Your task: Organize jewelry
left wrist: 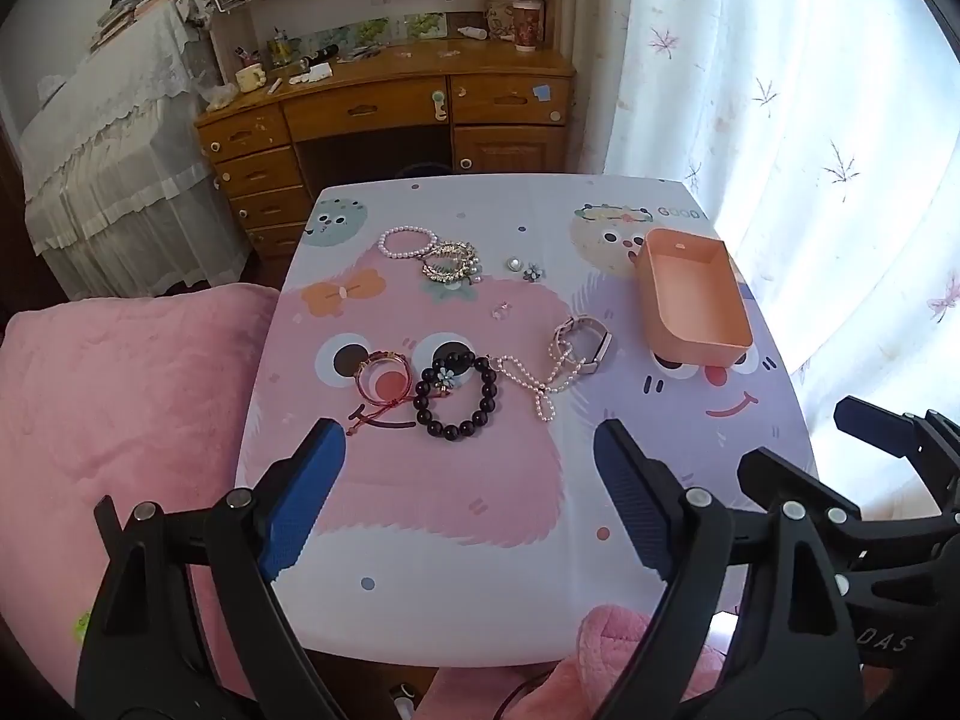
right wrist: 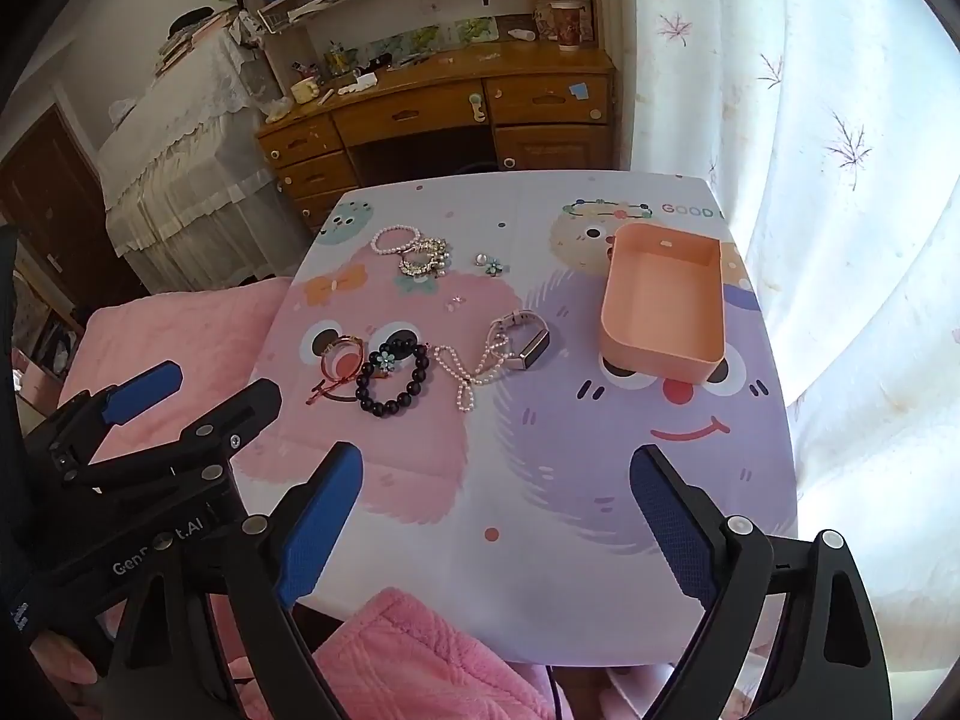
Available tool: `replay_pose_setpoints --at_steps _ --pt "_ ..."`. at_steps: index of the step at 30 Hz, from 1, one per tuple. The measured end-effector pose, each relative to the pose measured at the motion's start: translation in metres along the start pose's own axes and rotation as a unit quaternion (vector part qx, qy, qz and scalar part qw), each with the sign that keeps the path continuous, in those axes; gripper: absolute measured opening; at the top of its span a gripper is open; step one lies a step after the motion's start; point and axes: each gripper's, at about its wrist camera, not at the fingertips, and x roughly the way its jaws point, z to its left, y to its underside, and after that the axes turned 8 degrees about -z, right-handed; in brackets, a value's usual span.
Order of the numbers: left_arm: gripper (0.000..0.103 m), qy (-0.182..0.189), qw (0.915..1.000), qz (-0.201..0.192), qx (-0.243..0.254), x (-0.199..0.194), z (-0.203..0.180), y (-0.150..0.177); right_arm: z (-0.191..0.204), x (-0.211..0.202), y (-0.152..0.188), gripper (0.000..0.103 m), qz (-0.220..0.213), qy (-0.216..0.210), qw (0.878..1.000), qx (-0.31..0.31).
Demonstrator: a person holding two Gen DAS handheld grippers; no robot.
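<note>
Jewelry lies spread on a small table with a cartoon cloth (left wrist: pixel 480 516) (right wrist: pixel 540 480). Near its middle sit a red bangle (left wrist: pixel 384 375) (right wrist: pixel 342 357), a black bead bracelet (left wrist: pixel 459 399) (right wrist: pixel 393 381), a pearl string (left wrist: pixel 540 381) (right wrist: pixel 465 375) and a pink watch (left wrist: pixel 585 342) (right wrist: pixel 522 336). Farther back are a pearl bracelet (left wrist: pixel 408 243) (right wrist: pixel 395 239), a rhinestone piece (left wrist: pixel 449 264) (right wrist: pixel 423 258) and small earrings (left wrist: pixel 523 269) (right wrist: pixel 491 264). An empty orange box (left wrist: pixel 690 300) (right wrist: pixel 666 306) stands at the right. My left gripper (left wrist: pixel 471 450) and right gripper (right wrist: pixel 495 474) hover open over the near table edge, holding nothing.
A pink quilt (left wrist: pixel 120 420) lies left of the table and a pink cloth (right wrist: pixel 420 654) bunches at its near edge. A wooden desk (left wrist: pixel 390 114) with clutter stands behind. White curtains (left wrist: pixel 810 150) hang on the right.
</note>
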Motion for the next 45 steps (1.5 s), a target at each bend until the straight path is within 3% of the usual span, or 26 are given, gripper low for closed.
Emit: replay_pose_setpoints --at_steps 45 --pt "0.084 0.001 1.0 0.001 0.005 -0.0004 -0.0086 -0.004 -0.002 -0.0024 -0.0014 0.092 0.0 0.0 1.0 0.001"
